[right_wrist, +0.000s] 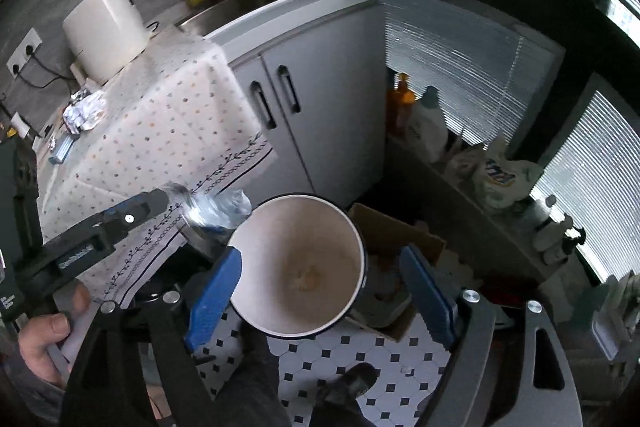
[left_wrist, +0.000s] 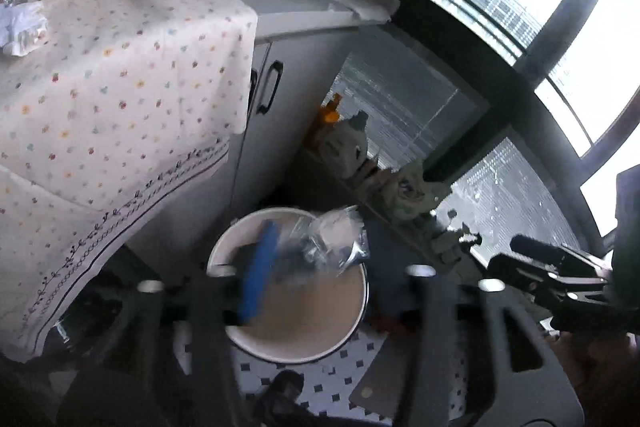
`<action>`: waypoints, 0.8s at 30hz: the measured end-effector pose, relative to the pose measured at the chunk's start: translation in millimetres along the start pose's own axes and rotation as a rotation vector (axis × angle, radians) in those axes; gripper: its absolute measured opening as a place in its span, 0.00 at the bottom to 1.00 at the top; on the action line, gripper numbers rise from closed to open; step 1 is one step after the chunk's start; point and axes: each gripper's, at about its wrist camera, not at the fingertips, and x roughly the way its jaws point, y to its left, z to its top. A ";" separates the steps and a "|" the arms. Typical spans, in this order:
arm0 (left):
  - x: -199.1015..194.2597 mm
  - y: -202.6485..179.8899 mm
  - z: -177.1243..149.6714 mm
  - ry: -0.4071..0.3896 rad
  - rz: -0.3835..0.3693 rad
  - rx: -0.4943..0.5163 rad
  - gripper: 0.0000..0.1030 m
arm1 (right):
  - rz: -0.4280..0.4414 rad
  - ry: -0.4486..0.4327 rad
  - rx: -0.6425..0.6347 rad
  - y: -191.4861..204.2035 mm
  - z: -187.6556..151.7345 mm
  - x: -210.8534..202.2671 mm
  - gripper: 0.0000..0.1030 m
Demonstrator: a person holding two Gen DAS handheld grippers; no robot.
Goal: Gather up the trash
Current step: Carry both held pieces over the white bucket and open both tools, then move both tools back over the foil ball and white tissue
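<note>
Crinkled clear plastic, a wrapper (right_wrist: 216, 213), is pinched at the tips of the left gripper (right_wrist: 170, 201), whose fingers are pressed together on one end of it so the rest hangs free toward the bin (right_wrist: 356, 231) just beside it. From the left wrist view the same wrapper (left_wrist: 336, 241) sits over the far rim of the bin (left_wrist: 362, 303), which suggests it is being carried there to be dropped rather than set down. The bin is a white, dark-rimmed round tub standing on the tiled floor (right_wrist: 400, 359) below the corner of the cloth-covered table (right_wrist: 160, 131); its bottom looks bare apart from a brownish stain. The right gripper (right_wrist: 320, 291) hangs above the bin with its blue fingers (right_wrist: 216, 291) spread wide on either side of the rim and nothing between them, probably kept clear so the drop is unobstructed. More likely trash, a ball of foil (right_wrist: 86, 111), lies on the table well away from the bin, beside a white cylindrical appliance (right_wrist: 106, 31). Releasing the wrapper over the opening appears to be the step in hand; being so light, it could drift or cling to the finger.
</note>
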 end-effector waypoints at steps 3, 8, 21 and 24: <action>-2.9 -1.3 8.1 0.002 -0.007 0.004 0.65 | 0.001 -0.009 0.025 -4.4 0.7 -4.7 0.79; -26.5 2.9 30.7 -0.049 0.018 0.023 0.82 | 0.013 -0.064 0.054 4.6 12.4 -15.4 0.86; -97.3 51.5 79.4 -0.154 0.130 0.029 0.94 | 0.088 -0.164 0.057 74.5 55.5 -30.3 0.92; -110.9 64.4 85.0 -0.168 0.146 0.022 0.94 | 0.107 -0.180 0.046 95.8 64.7 -30.6 0.92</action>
